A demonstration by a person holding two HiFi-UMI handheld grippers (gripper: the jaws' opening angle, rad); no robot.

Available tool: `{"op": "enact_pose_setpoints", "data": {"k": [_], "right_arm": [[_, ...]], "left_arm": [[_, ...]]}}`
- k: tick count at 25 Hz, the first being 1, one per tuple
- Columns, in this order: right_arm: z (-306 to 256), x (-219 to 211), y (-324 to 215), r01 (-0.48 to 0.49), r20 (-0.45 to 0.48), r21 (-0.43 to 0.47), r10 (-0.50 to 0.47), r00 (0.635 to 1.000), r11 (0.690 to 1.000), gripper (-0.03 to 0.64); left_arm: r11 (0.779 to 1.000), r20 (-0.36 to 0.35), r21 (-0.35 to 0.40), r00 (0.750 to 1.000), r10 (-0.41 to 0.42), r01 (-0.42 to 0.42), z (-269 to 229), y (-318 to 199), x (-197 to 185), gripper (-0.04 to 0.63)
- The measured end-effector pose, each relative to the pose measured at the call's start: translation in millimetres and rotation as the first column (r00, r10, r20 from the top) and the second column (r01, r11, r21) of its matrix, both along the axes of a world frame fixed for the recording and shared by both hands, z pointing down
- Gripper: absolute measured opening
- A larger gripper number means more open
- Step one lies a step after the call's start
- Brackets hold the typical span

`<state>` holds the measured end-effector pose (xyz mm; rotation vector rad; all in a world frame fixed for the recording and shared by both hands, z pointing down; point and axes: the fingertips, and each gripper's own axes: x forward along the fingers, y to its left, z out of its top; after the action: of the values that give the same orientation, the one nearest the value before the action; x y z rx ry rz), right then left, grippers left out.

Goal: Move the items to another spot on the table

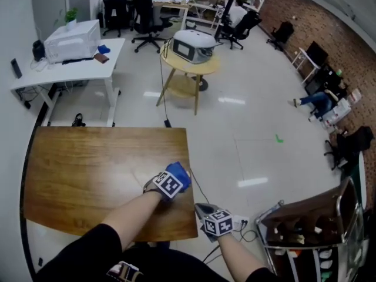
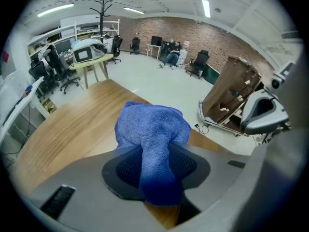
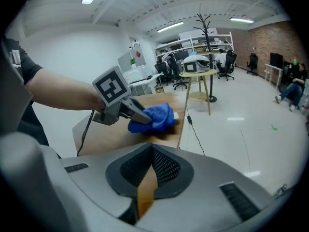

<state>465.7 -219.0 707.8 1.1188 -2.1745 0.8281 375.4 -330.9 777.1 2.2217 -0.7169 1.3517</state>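
**At the table's right edge: blue cloth in carry, drop hazards listed**

Item: blue cloth (image 2: 153, 129), bunched, one fold pinched between the jaws of the left gripper (image 1: 174, 180); the jaws stand partly closed, pressing on that fold, with the bulk of the cloth bulging free beyond the tips; location, over the wooden table (image 1: 88, 169), near its right edge and near corner; whether the cloth's underside touches the wood cannot be told.

Second tool: right gripper (image 1: 205, 211), off the table past that corner, over the floor; its jaws are drawn together with nothing between them.

Hazards, as judged:
- Grip covers a narrow fold only; a quick swing could let the loose bulk drag the fold out;
- Cloth sits close to the edge; a release here could let it slide off onto the floor (image 1: 252, 128);
- If the trailing bulk brushes the wood in transit, friction may pull it from the pads;
- The two grippers are near each other; a crossing path risks a knock.
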Motion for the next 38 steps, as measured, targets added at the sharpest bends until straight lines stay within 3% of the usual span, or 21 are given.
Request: {"op": "enact_pose_setpoints", "data": {"k": [3,10,14,17,20,22,23,26,28,33,38], "right_arm": [[3,14,10,-0.019,-0.002,-0.006,0.019,1.000,1.000,-0.005],[11,38,17,-0.049,0.007,-0.012,0.049,0.999,0.999,-0.005],[7,35,10,-0.033,0.032,0.004,0.033,0.999,0.999,-0.005],[-1,23,7,-0.012,0.051,0.021,0.011,0.999,1.000,-0.005],[-11,5,1,0.006,0.060,0.040,-0.008,0.998,0.999,-0.005],[-17,-15,-3,0.016,0.062,0.050,-0.020,0.998,0.999,-0.005],[-20,-27,-4,0.021,0.062,0.055,-0.024,0.998,0.998,-0.005],[-27,-70,-10,0.025,0.045,0.080,-0.028,0.999,0.997,-0.005],[-31,-104,-12,0.026,0.026,0.095,-0.028,0.999,0.995,-0.005],[-41,-199,-3,0.045,-0.003,0.126,-0.045,0.999,0.991,-0.005],[-61,-287,23,0.104,0.038,0.131,-0.110,0.993,0.986,-0.003]], "left_arm": [[0.999,0.000,-0.006,0.999,0.040,-0.040,8,2,24,0.137],[0.997,0.080,-0.010,0.994,0.076,-0.075,26,1,34,0.179],[0.996,0.062,-0.022,0.995,0.084,-0.083,17,3,33,0.369],[0.999,0.029,0.018,0.998,0.048,-0.048,2,3,15,0.393],[1.000,-0.101,0.008,0.995,0.011,-0.010,-23,10,2,0.392],[1.000,-0.240,0.020,0.971,0.010,-0.005,-48,16,-4,0.365],[0.999,-0.282,0.038,0.959,0.004,0.007,-58,18,-16,0.292],[0.994,-0.302,0.103,0.953,-0.011,0.044,-71,26,-78,0.073],[0.992,-0.290,0.116,0.957,-0.009,0.045,-70,37,-124,-0.008],[0.995,-0.300,0.090,0.954,-0.017,0.046,-82,72,-236,-0.008],[0.988,-0.352,0.078,0.931,-0.096,0.132,-112,126,-331,-0.008]]}}
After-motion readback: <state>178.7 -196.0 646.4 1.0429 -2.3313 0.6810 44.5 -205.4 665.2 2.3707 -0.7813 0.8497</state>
